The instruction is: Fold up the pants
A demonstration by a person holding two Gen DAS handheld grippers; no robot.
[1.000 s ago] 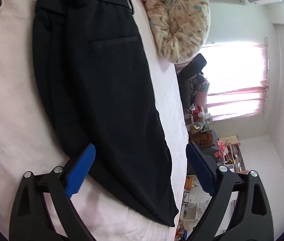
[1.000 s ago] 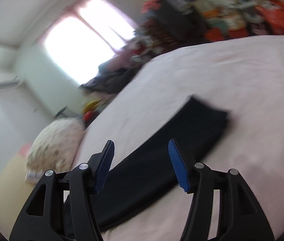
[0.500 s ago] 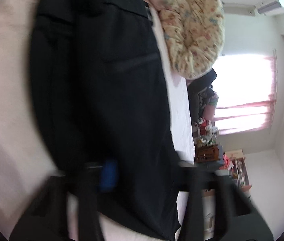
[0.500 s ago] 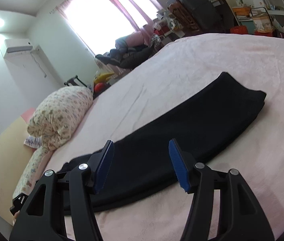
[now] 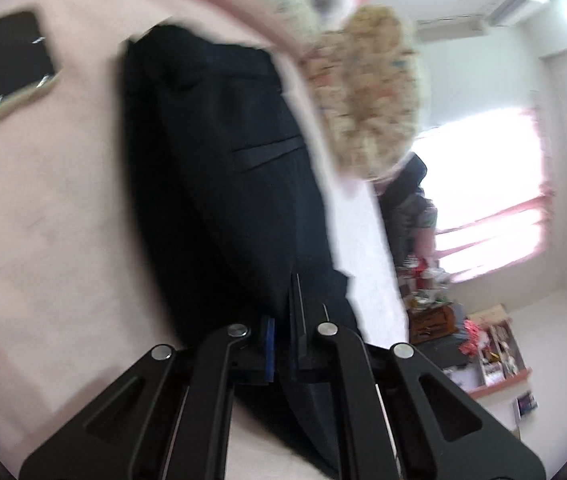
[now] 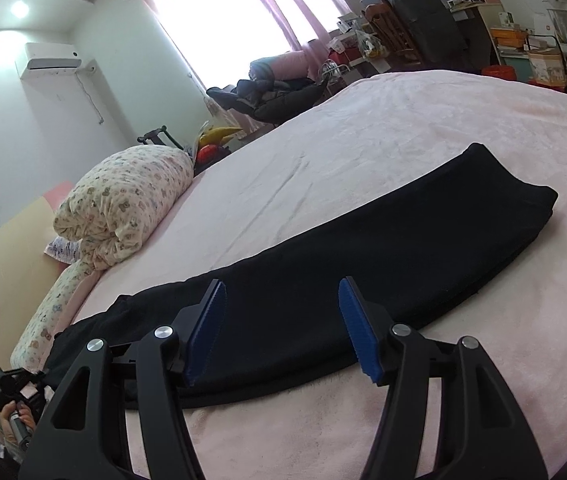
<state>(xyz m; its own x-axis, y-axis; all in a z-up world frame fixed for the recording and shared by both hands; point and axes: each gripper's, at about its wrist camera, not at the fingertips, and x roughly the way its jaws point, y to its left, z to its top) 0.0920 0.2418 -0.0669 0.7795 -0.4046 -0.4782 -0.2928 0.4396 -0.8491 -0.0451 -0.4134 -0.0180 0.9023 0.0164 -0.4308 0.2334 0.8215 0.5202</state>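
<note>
In the left wrist view, the black pants lie flat on the pink bed, already doubled leg over leg, with the waistband at the far end near the flowered pillow — a good layout for a fold across the length. The left gripper has its jaws pressed nearly together and pinches the dark cloth at the near edge; a fold of fabric stands up between the blue pads. This grip seems meant for lifting that part and carrying it over. The gripper points along the pants toward the waistband, low over the bed; the picture is blurred, so finer detail is not clear. A dark phone lies on the bed to the left, apart from the pants. In the right wrist view, the pants stretch across the bed toward the leg ends at the right. The right gripper is spread wide and holds nothing — it hangs low over the near edge of the cloth, at the middle, probably ready for a second grip.
</note>
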